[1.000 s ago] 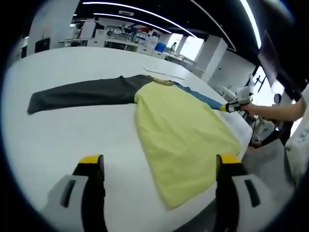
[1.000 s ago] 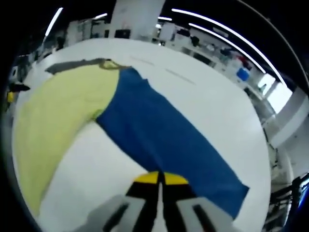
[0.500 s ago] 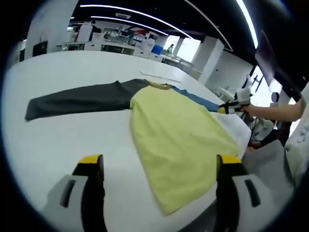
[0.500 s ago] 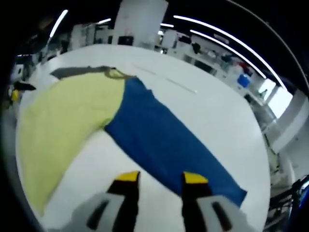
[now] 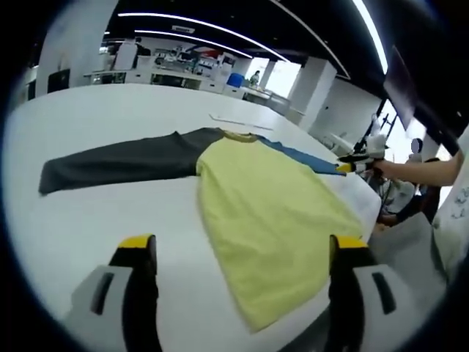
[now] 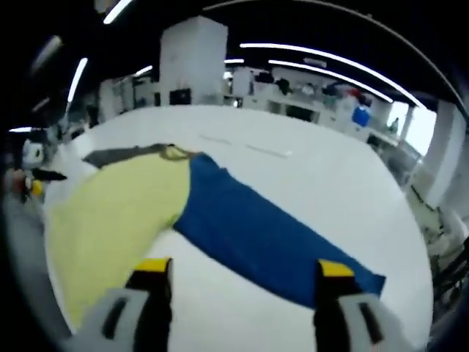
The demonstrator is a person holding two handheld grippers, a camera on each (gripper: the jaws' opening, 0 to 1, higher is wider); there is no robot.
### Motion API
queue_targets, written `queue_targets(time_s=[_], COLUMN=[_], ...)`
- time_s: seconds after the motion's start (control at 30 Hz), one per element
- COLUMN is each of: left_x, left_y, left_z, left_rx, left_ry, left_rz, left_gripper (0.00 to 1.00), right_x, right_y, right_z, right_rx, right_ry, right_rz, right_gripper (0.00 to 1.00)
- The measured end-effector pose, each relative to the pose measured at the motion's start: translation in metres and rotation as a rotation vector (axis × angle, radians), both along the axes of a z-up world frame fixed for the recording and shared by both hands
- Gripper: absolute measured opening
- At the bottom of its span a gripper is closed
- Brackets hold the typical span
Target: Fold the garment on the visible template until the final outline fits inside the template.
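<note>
Lying flat on the white table [image 5: 110, 110], the yellow shirt with one grey and one blue sleeve [image 5: 271, 213] is ahead of both wide-apart grippers, left gripper [image 5: 242, 253] and right gripper [image 6: 238, 271].

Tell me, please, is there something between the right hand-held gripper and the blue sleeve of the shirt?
Nothing visible. In the right gripper view, the right hand-held gripper is open above the bare white table, and the blue sleeve lies flat just ahead of its jaws, joined to the yellow body.
</note>
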State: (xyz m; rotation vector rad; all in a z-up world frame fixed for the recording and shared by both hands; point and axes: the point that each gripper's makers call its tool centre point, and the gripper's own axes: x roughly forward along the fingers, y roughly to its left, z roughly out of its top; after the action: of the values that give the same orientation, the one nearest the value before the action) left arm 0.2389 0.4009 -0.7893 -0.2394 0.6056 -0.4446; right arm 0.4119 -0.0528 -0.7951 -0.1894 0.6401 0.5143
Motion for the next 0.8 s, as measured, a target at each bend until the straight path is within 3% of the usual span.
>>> queue_targets(time_s=[0.17,0.53,0.8], left_x=[0.002,0.008,0.006], left_y=[0.003,0.006,0.010], left_z=[0.000,0.003,0.004], left_rx=[0.009,0.023,0.031], left_ry=[-0.002,-0.015,-0.010], left_rz=[0.002,0.008,0.015], left_gripper=[0.95,0.95,0.95], right_x=[-0.002,-0.003,0.004], right_y=[-0.006,-0.024,-0.049], right_z=[0.004,0.012,0.006], right_rx=[0.060,0.148,0.162], right_ry=[-0.009,-0.028,-0.017], right_rz=[-0.033,-0.133,-0.209], right_gripper=[1.00,1.00,1.00])
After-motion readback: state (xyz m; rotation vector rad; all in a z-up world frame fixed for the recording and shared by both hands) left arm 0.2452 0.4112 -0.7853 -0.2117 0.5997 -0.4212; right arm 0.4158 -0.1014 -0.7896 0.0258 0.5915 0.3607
